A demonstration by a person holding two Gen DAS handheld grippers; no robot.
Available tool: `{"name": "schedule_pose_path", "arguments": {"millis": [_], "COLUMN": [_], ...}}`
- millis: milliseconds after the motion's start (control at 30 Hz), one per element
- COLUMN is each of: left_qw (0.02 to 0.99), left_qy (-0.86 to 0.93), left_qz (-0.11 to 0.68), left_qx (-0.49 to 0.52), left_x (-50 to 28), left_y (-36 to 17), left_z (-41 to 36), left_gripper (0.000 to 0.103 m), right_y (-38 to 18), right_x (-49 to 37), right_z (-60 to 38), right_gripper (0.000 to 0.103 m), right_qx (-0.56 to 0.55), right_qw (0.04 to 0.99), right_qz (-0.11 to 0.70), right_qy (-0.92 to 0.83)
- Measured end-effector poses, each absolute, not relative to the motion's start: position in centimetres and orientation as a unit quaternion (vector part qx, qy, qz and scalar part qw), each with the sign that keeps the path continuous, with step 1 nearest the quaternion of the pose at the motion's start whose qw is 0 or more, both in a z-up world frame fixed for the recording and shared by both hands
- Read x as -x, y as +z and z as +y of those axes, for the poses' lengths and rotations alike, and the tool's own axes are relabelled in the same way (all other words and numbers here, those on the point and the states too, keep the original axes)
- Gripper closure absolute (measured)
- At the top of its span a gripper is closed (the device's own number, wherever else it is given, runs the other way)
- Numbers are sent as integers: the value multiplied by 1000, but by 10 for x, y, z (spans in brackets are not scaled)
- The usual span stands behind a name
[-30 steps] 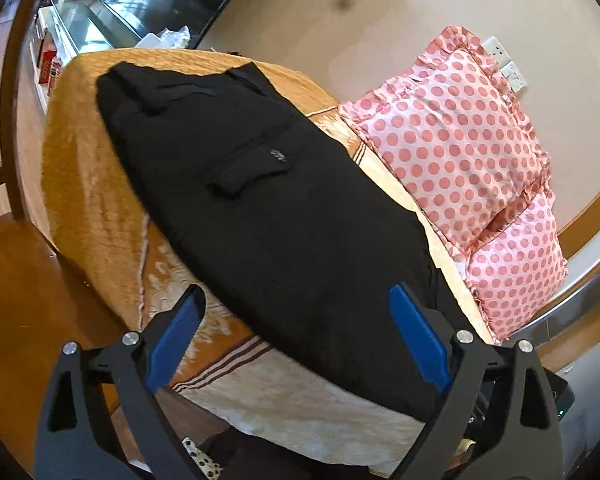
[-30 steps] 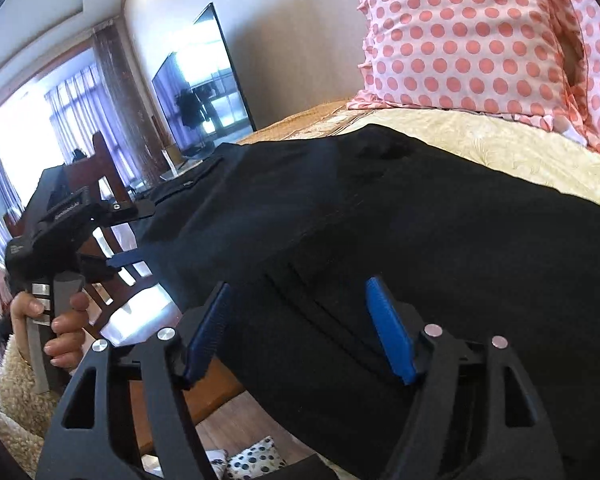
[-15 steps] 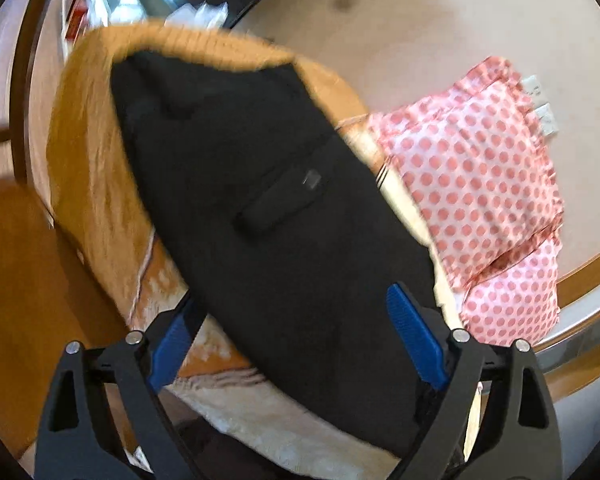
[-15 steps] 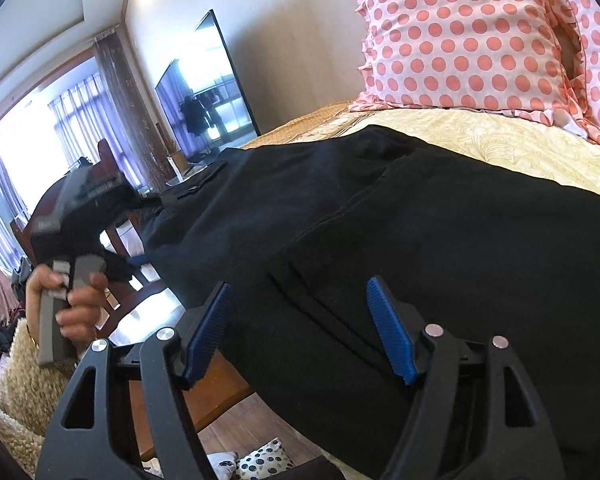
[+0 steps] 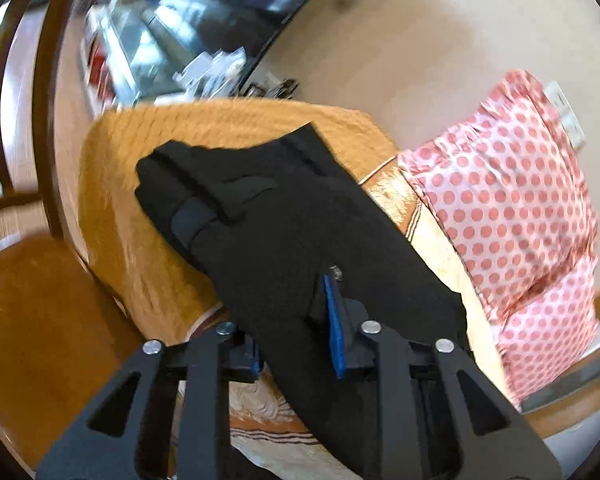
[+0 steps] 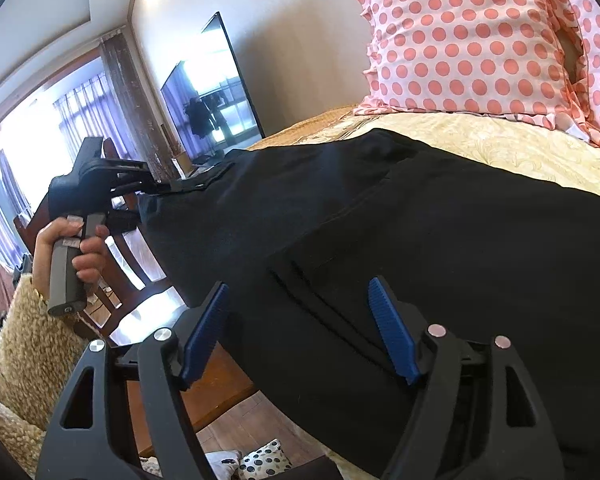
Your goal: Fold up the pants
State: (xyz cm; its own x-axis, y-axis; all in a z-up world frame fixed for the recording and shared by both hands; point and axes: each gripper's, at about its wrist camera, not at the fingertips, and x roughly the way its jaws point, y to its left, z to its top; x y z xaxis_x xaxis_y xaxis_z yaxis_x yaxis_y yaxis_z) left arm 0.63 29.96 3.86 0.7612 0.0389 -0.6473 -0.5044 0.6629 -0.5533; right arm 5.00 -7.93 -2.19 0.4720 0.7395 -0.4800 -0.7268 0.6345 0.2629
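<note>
Black pants (image 5: 292, 232) lie lengthwise on a bed with an orange-gold cover (image 5: 140, 216). My left gripper (image 5: 296, 344) has its jaws closed on the near edge of the pants; black cloth fills the narrow gap and hides the left pad. In the right wrist view the pants (image 6: 440, 232) spread across the bed. The left gripper (image 6: 156, 190) shows there pinching the far end of the pants. My right gripper (image 6: 300, 332) is open, jaws wide, low over the pants' near edge, holding nothing.
Pink polka-dot pillows (image 5: 520, 216) lean against the wall at the bed's right; they also show in the right wrist view (image 6: 480, 40). A wooden chair (image 6: 112, 248) stands beside the bed. A TV (image 6: 212, 92) stands beyond the bed.
My left gripper has moved in on the pants' edge and closed from wide open onto the cloth. The right gripper has stayed open and almost still.
</note>
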Motion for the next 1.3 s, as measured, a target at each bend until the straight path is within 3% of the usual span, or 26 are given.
{"name": "schedule_pose_path", "arguments": {"millis": [267, 400, 433, 533, 667, 767, 933, 1133, 1233, 1300], "left_qw": [935, 968, 970, 954, 883, 871, 877, 867, 856, 849], "left_qy": [148, 32, 2, -137, -281, -291, -285, -294, -336, -373], "left_qz": [277, 247, 244, 257, 340, 356, 369, 363, 366, 365], "left_qx": [164, 30, 7, -67, -161, -174, -114, -175, -138, -80], "left_x": [-37, -53, -54, -45, -24, -16, -28, 9, 16, 18], "left_y": [127, 164, 165, 146, 66, 34, 51, 40, 49, 64], "left_z": [191, 63, 36, -59, -149, -159, -136, -142, -123, -99], "left_gripper": [86, 86, 86, 86, 88, 88, 89, 88, 88, 76], "right_y": [-8, 8, 10, 8, -9, -21, -24, -4, 12, 20], "right_x": [-38, -21, -16, 2, 7, 7, 1, -2, -5, -8], "right_z": [-139, -210, -228, -304, -377, -400, -395, -376, -358, -343], "right_gripper": [29, 29, 24, 19, 19, 19, 19, 19, 19, 19], "right_qx": [-86, -132, -145, -211, -284, -309, -317, -280, -245, -223], "right_qw": [882, 926, 935, 958, 948, 938, 934, 944, 951, 952], "right_qz": [243, 179, 164, 119, 138, 157, 166, 157, 150, 150], "right_qy": [393, 306, 277, 155, 43, 6, 21, 73, 112, 145]}}
